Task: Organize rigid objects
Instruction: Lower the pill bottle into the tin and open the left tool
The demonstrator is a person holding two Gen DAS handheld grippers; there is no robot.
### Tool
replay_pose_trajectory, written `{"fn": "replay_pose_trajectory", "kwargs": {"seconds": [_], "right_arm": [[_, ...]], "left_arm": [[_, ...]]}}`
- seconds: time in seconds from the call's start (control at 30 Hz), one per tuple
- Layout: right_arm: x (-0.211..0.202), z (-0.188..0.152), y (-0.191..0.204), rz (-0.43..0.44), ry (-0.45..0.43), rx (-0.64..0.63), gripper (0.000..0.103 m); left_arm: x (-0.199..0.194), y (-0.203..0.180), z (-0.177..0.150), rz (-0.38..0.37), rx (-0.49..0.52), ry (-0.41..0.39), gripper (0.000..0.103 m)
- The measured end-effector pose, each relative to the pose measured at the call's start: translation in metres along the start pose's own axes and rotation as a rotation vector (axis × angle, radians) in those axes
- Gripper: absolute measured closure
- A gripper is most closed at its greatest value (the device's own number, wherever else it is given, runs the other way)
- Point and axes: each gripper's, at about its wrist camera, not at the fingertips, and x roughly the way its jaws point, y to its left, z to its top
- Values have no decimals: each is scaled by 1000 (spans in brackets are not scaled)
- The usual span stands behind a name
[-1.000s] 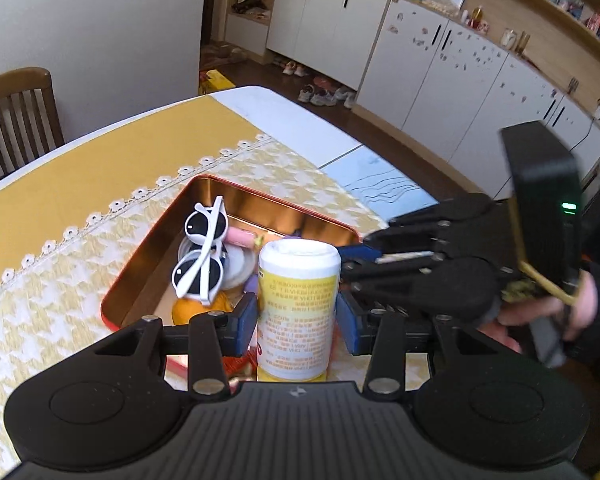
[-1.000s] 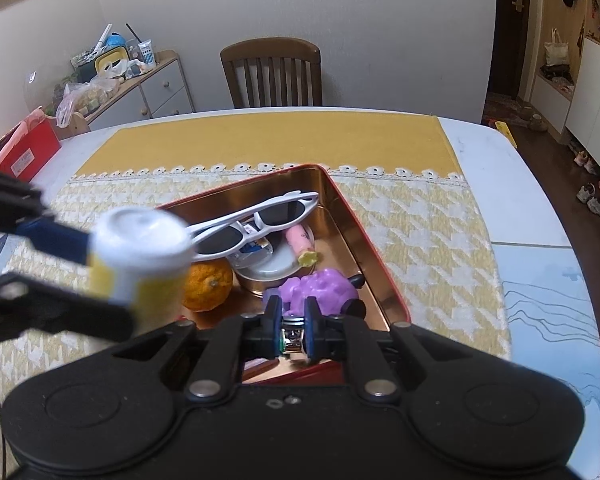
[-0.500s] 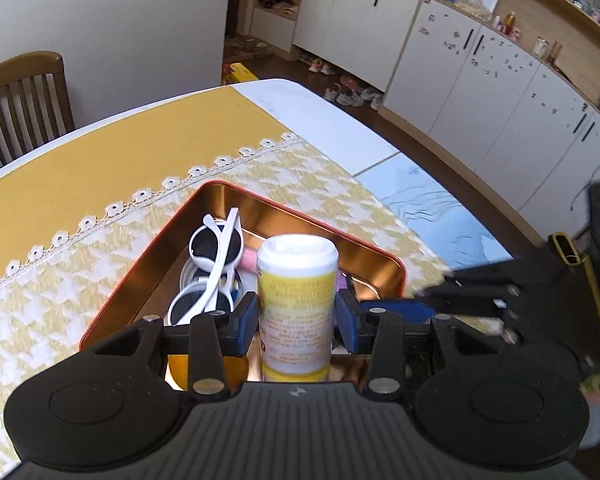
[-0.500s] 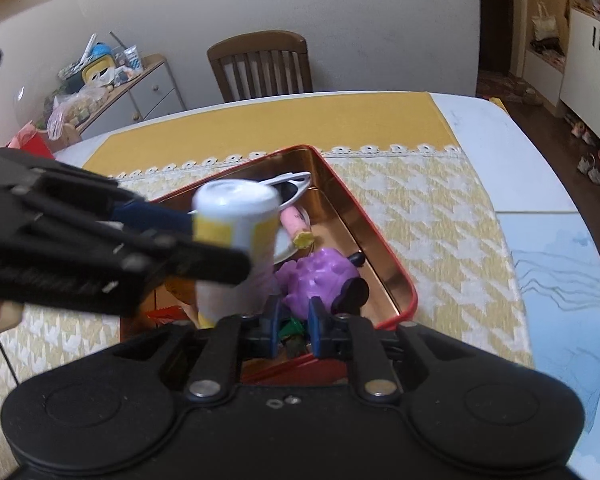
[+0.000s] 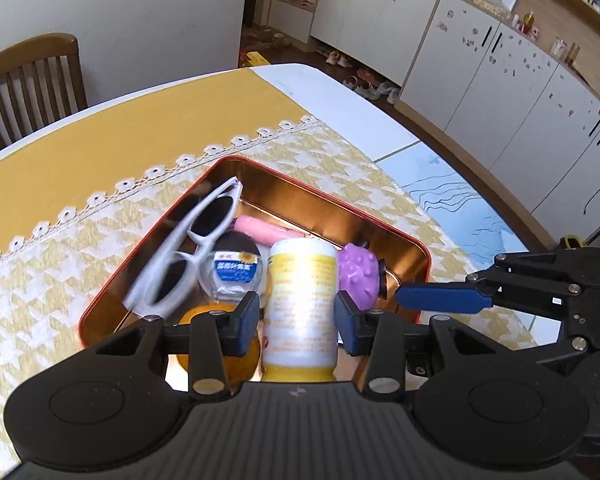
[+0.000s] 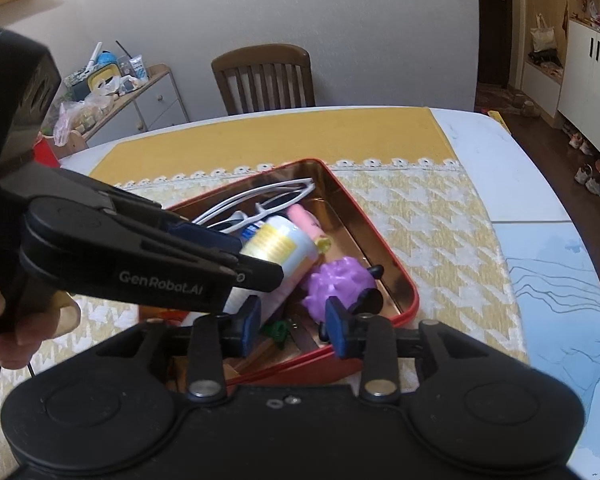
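Note:
My left gripper (image 5: 298, 320) is shut on a white and yellow bottle (image 5: 302, 308) and holds it tilted over the red tin tray (image 5: 380, 220). The bottle also shows in the right wrist view (image 6: 278, 246). In the tray lie white sunglasses (image 5: 188, 256), a pink tube (image 5: 260, 230), a purple spiky toy (image 5: 358, 276), a round tin (image 5: 234, 270) and an orange (image 5: 198, 314). My right gripper (image 6: 292, 326) is open and empty above the tray's near edge (image 6: 312, 362), with a small green item (image 6: 278, 330) between its fingers' line.
The tray sits on a yellow and white patterned cloth (image 5: 60, 248) on a white table (image 6: 480, 136). A wooden chair (image 6: 264, 76) stands at the far side. White cabinets (image 5: 480, 68) line the wall. A cluttered side cabinet (image 6: 136, 96) is at the back left.
My left gripper has carried the bottle down and forward into the tray. My right gripper has opened and drawn back from the tray's contents.

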Motion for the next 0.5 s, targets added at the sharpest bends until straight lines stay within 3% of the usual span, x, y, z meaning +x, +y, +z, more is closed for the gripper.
{"fn": "replay_pose_trajectory", "kwargs": {"seconds": [0.3, 0.5], "right_arm": [[-19, -1, 13, -15, -36, -18, 54], [-37, -3, 25, -29, -78, -26, 43]], "left_arm": [[-42, 7, -22, 38, 14, -82, 62], [-71, 7, -35, 47, 28, -136, 50]]}}
